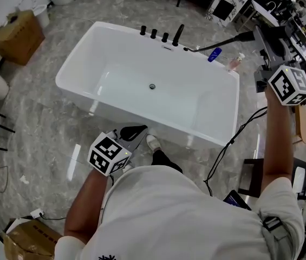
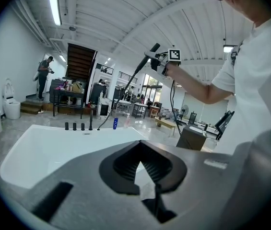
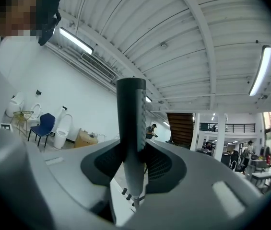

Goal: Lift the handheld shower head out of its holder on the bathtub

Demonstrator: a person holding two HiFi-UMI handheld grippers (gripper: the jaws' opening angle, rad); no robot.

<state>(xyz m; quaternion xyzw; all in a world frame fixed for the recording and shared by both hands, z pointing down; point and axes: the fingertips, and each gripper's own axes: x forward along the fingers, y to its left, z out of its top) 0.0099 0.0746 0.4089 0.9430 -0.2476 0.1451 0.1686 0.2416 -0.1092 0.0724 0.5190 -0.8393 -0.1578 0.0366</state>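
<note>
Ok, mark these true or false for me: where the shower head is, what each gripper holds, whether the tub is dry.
1. The right gripper is shut on the shower head. True.
2. The shower head sits in its holder. False: it is raised clear of the bathtub, its hose trailing back to the rim.
3. The left gripper holds the blue bottle. False: it holds nothing; the blue bottle is on the tub's rim.
4. The bathtub holds no water. True.

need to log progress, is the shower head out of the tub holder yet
Done: the shower head is out, clamped in the right gripper and held high off the bathtub, its hose trailing to the rim fittings. In hand: just holding it up. Remaining: nothing for the lift itself; the left gripper is shut and empty.
</note>
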